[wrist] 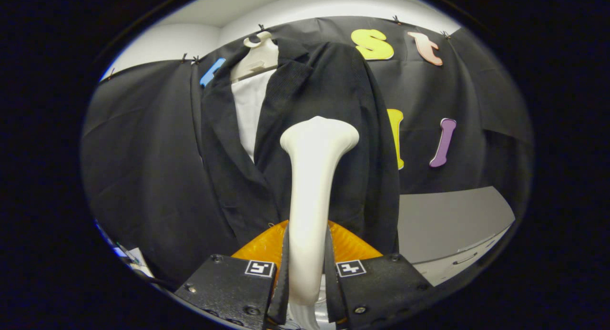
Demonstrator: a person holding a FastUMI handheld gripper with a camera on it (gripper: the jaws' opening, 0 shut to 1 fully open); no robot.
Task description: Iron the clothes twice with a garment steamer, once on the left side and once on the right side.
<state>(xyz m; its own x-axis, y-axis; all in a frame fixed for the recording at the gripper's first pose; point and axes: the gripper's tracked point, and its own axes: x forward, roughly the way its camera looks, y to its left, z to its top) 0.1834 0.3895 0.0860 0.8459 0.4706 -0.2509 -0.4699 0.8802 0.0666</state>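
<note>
Slipping is the main risk: fingers (pixel 307 268) clamp narrow on the garment steamer (pixel 312 187) handle w/ small pad contact, so it could twist or slide when pressed on cloth. Steamer's long axis runs 6-to-12, head at 12, just short of the black jacket (pixel 329 87) on its hanger (pixel 257 58), right panel.

Steamer (pixel 312 187) stands between the gripper (pixel 307 268) fingers (both pressing), jacket (pixel 329 129) beyond.
</note>
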